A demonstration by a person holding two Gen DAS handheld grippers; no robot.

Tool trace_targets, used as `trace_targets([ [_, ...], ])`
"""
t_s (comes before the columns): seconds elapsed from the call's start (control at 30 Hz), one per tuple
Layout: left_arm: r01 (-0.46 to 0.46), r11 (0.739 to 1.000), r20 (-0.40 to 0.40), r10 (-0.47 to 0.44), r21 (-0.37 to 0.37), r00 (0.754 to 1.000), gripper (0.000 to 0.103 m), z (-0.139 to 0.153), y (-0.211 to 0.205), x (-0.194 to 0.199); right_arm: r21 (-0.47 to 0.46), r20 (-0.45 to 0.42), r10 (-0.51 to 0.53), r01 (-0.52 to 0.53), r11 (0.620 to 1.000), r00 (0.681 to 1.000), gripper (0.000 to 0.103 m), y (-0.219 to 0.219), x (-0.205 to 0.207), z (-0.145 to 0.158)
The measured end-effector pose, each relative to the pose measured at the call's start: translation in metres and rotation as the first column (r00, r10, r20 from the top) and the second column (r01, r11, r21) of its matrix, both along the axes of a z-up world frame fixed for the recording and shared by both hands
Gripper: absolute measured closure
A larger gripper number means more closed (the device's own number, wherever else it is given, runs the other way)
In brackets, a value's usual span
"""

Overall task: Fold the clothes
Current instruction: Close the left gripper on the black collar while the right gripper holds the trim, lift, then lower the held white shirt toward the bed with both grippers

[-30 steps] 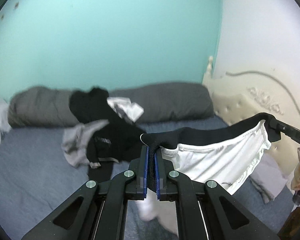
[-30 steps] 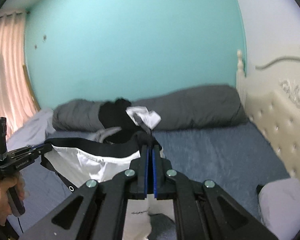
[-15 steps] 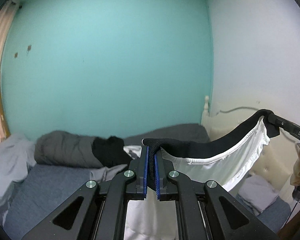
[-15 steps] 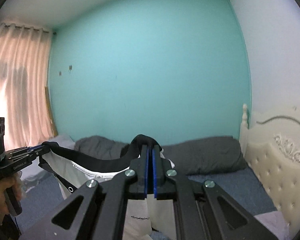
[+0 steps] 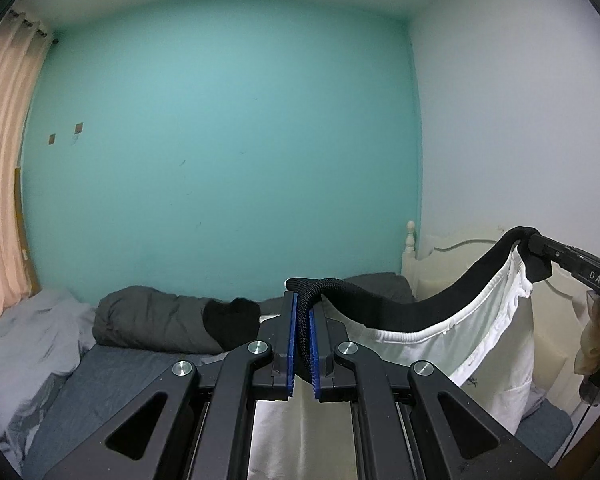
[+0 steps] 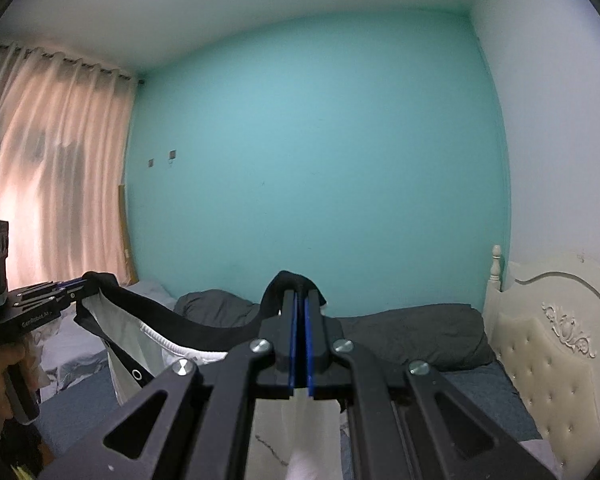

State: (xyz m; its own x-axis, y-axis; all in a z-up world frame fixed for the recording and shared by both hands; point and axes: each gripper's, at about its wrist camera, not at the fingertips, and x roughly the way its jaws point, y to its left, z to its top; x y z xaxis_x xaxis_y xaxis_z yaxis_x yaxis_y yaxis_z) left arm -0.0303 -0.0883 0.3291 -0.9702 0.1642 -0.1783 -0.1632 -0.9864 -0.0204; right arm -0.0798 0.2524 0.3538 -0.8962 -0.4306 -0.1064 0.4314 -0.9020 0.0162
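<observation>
Left wrist view: white garment with black elastic waistband (image 5: 460, 340) is clamped shut-fingered by left tool (image 5: 302, 344) and right tool (image 6: 300, 344), now raised higher above the blue-sheeted bed (image 5: 112, 376), spread for folding.

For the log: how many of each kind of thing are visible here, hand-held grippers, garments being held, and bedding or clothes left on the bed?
Hand-held grippers: 2, left and right
Held garments: 1, white shorts with black waistband
Grey bolsters: 1
Black clothes on the bed: 1
Light sheets, crumpled: 1
Total: 6
</observation>
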Motion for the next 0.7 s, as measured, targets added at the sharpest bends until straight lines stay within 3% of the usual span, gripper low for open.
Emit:
trace_targets([
  [0.17, -0.003, 1.000, 0.048, 0.003, 0.006, 0.999, 0.098, -0.025, -0.006, 0.012, 0.024, 0.048, 0.014, -0.016, 1.000, 0.999, 0.100, -0.008, 0.003, -0.026],
  [0.43, -0.009, 1.000, 0.181, 0.005, 0.022, 0.983, 0.098, -0.100, -0.012, -0.017, 0.044, 0.177, 0.015, -0.023, 0.999, 0.984, 0.100, -0.014, -0.024, -0.107],
  [0.7, -0.020, 0.999, 0.291, 0.011, 0.029, 0.957, 0.098, -0.177, -0.018, -0.090, 0.056, 0.310, -0.008, -0.010, 0.998, 0.951, 0.100, -0.015, -0.087, -0.190],
])
